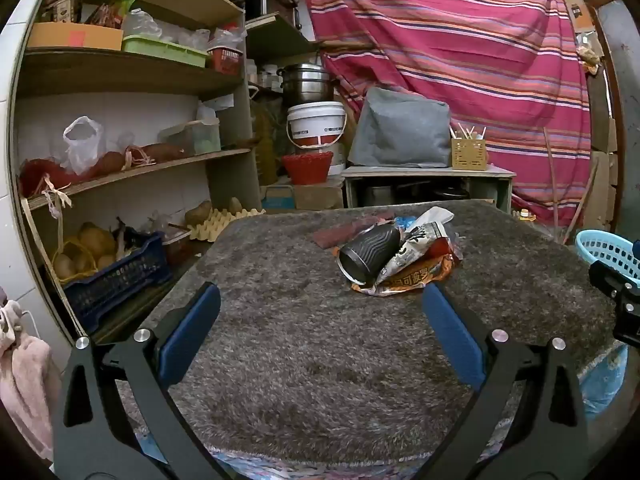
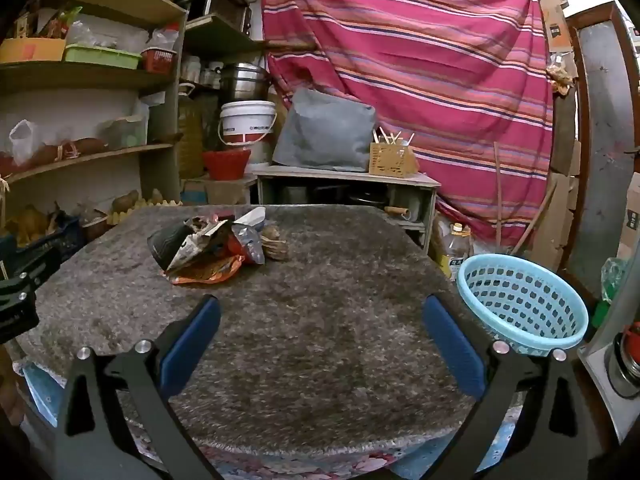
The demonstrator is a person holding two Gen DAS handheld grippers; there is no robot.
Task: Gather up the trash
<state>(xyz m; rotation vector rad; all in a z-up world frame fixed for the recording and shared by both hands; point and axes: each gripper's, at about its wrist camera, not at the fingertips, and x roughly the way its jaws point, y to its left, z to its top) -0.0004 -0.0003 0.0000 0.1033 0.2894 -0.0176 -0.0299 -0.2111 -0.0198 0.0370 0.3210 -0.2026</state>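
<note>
On the shaggy grey rug (image 1: 320, 360) covering the table, the trash sits heaped toward the far side: a black ribbed paper cup (image 1: 370, 254) on its side, resting on crinkled snack wrappers (image 1: 408, 276). We judge it all light, crushable and slippery, so we would pinch the cup across its rim and the wrappers by a bunched fold. Our left gripper (image 1: 320, 312) and right gripper (image 2: 320, 312) stand spread wide and empty, the blue basket (image 2: 520, 304) waiting just right of the table.
</note>
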